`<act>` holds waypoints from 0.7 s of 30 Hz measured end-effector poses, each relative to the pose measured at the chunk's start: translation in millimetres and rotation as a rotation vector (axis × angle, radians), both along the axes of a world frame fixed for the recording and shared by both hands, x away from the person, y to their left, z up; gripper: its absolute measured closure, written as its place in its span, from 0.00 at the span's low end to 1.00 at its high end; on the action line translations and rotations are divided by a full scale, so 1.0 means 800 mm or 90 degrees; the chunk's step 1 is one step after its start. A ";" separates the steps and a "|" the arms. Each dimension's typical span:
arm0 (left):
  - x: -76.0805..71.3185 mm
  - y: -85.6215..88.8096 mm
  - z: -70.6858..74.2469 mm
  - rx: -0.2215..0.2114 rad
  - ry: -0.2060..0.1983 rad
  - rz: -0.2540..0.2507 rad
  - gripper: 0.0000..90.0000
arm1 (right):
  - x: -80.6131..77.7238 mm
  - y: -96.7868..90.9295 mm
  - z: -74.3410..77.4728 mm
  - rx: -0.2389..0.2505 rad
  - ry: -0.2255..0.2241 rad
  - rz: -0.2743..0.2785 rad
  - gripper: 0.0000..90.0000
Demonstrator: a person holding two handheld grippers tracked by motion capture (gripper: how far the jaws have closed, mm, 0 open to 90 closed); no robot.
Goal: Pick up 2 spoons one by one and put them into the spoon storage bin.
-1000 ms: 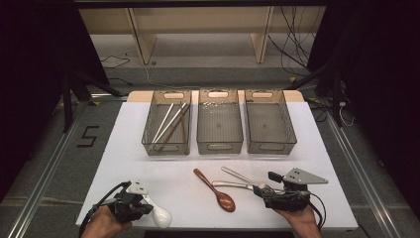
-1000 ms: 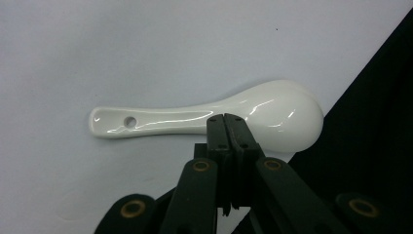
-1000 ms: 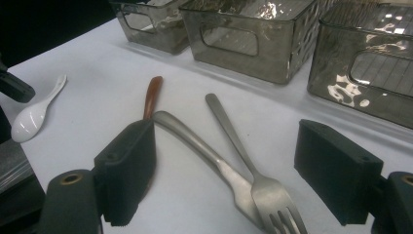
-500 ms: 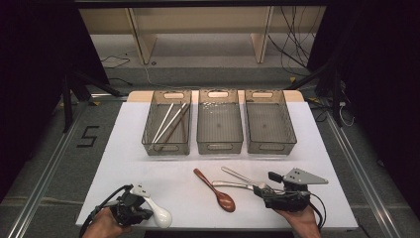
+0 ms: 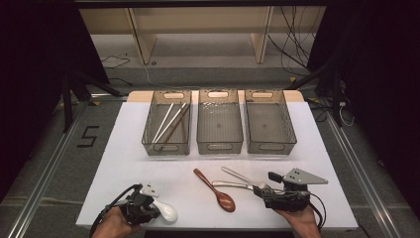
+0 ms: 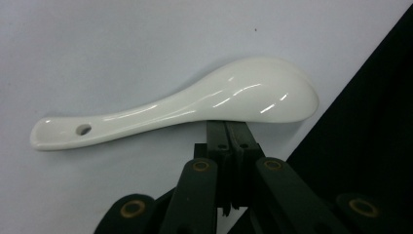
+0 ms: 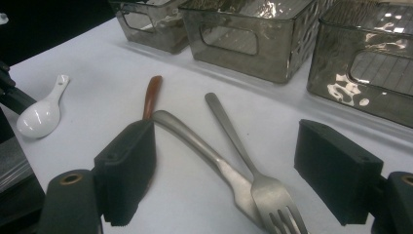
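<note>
While held low over the near-left corner of the white table (image 5: 124,163), pointing the left gripper (image 6: 230,126) at a white ceramic spoon (image 6: 195,105). Jaws pressed together, nothing between them. Tips right at the underside edge of the spoon's bowl; cannot tell whether touching or just short of it. Spoon lying flat on the table, bowl up, handle with its small hole stretching away to the left in the left gripper view. Close to the table's front edge, as seen in the high view.

Over at the near-right side, holding the right gripper (image 7: 226,170) level and low above the tabletop, jaws standing wide apart. Between those jaws, untouched: a steel fork (image 7: 234,136), tines toward the camera, and a second steel utensil (image 7: 195,139) crossing beneath it, handles fanning out toward the bins. Just beside these, partly behind one pad, a brown wooden spoon (image 5: 214,190), lying aslant in mid-table.

Farther back, three grey bins (image 5: 220,91) side by side in a row. Inside the left one, a few chopsticks (image 5: 166,121) laid aslant.
</note>
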State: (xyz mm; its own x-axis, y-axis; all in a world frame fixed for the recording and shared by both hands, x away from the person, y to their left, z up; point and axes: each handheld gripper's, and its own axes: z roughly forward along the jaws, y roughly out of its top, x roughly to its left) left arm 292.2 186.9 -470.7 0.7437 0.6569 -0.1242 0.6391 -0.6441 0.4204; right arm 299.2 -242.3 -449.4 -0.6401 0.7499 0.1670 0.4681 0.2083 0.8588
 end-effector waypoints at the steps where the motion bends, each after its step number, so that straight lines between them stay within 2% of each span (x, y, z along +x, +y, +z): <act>1: 0.001 -0.003 0.000 0.000 -0.004 -0.003 0.99 | 0.000 0.000 0.000 0.000 0.000 0.000 0.27; 4: 0.005 -0.013 0.000 -0.004 -0.020 -0.008 0.99 | 0.000 0.000 0.000 0.001 0.001 -0.001 0.27; 9: 0.012 -0.026 0.000 0.005 -0.027 -0.016 0.99 | 0.000 -0.001 0.000 0.000 -0.001 0.000 0.27; 19: 0.019 -0.030 0.000 0.004 -0.038 -0.016 0.99 | 0.000 -0.001 0.000 -0.001 -0.001 0.000 0.27; 21: 0.020 -0.031 0.000 0.003 -0.047 -0.014 0.99 | 0.000 0.000 0.000 -0.001 -0.001 0.001 0.27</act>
